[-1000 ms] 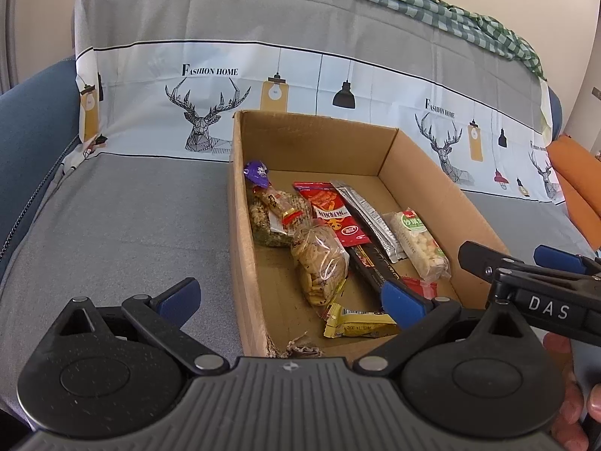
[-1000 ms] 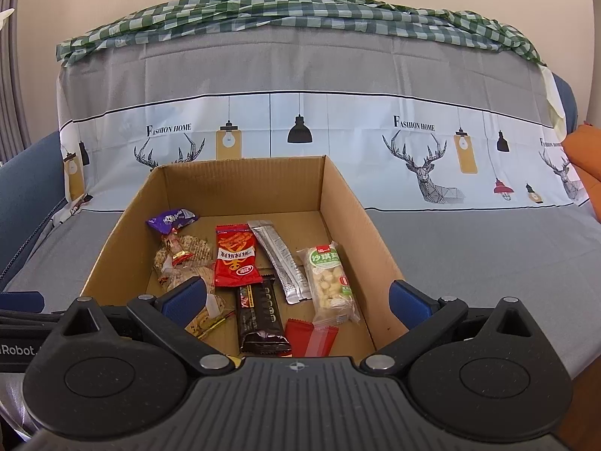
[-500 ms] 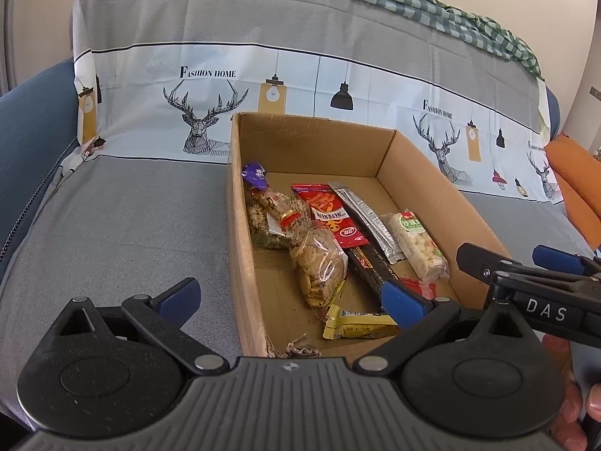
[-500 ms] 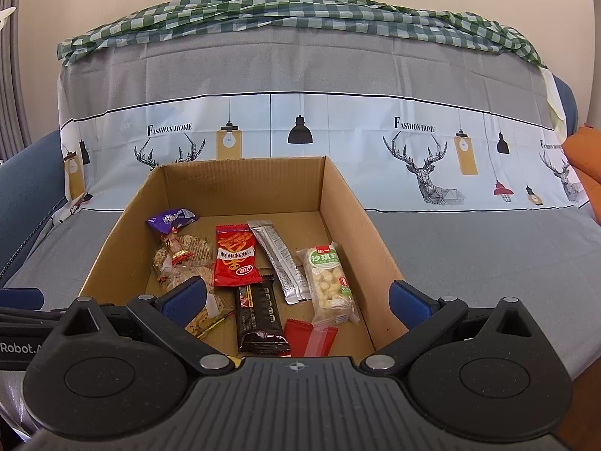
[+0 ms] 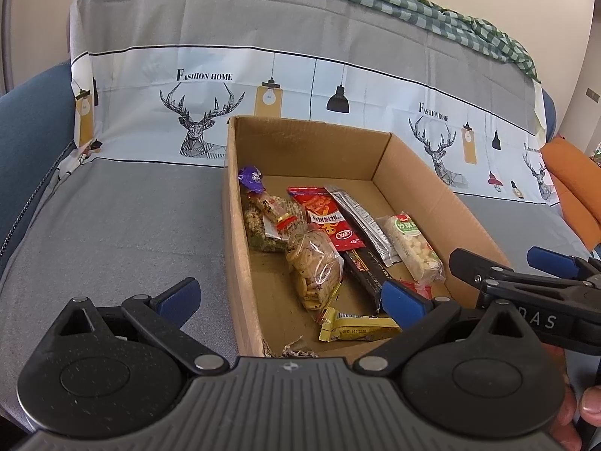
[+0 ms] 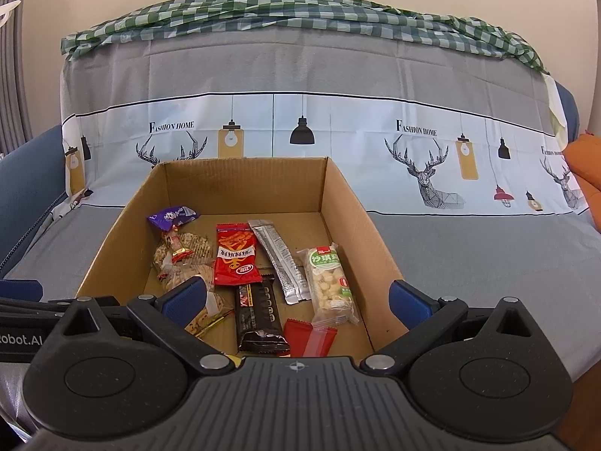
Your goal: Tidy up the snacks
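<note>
Grey sofa cover (image 6: 469, 248) with deer and lamp prints, checked green cloth (image 6: 300, 7) along the top, cardboard box (image 6: 349, 203) centre frame.

Your left gripper (image 5: 289, 297) holds its fingers (image 5: 176, 297) wide apart and empty at the bottom of its view, straddling the box's near left wall. Your right gripper (image 6: 296, 297) is likewise spread and empty, low centre in its view, spanning the box's near end. Inside the box lie the snacks: a red packet (image 6: 234, 255), a silver sachet (image 6: 281, 259), a white puffed bar (image 6: 330, 282), a dark bar (image 6: 259, 315) and a clear cracker bag (image 5: 313, 267).
</note>
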`<action>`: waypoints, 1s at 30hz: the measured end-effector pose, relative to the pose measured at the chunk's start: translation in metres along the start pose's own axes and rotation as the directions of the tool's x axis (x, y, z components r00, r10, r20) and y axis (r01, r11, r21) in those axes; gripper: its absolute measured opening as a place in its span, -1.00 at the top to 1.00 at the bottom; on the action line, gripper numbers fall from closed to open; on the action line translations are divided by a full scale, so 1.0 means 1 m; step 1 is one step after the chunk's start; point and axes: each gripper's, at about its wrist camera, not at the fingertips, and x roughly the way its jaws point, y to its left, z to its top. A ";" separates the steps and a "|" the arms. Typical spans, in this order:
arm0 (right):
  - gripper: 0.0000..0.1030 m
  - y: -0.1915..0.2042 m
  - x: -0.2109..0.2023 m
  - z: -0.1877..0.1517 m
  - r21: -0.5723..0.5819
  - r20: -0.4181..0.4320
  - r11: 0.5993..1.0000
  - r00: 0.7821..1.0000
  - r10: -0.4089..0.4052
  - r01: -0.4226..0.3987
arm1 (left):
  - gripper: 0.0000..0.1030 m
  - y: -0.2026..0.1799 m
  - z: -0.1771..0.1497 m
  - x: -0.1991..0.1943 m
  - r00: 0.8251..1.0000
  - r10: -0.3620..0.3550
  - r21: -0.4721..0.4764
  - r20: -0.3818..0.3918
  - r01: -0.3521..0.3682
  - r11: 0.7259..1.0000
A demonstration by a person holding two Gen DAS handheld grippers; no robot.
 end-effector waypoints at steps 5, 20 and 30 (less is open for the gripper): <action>-0.99 0.000 -0.001 -0.001 -0.001 0.002 1.000 1.000 -0.001 0.001 | -0.99 0.000 0.000 0.000 1.000 0.000 0.001 0.001 0.000 1.000; -0.99 -0.001 0.000 -0.001 -0.002 0.002 1.000 1.000 -0.001 0.001 | -0.99 -0.002 0.001 0.000 1.000 -0.003 0.008 0.006 0.003 1.000; -0.99 -0.002 0.000 0.001 0.007 -0.003 1.000 1.000 0.007 -0.007 | -0.99 -0.002 0.001 -0.003 0.999 -0.030 0.024 0.031 0.029 0.999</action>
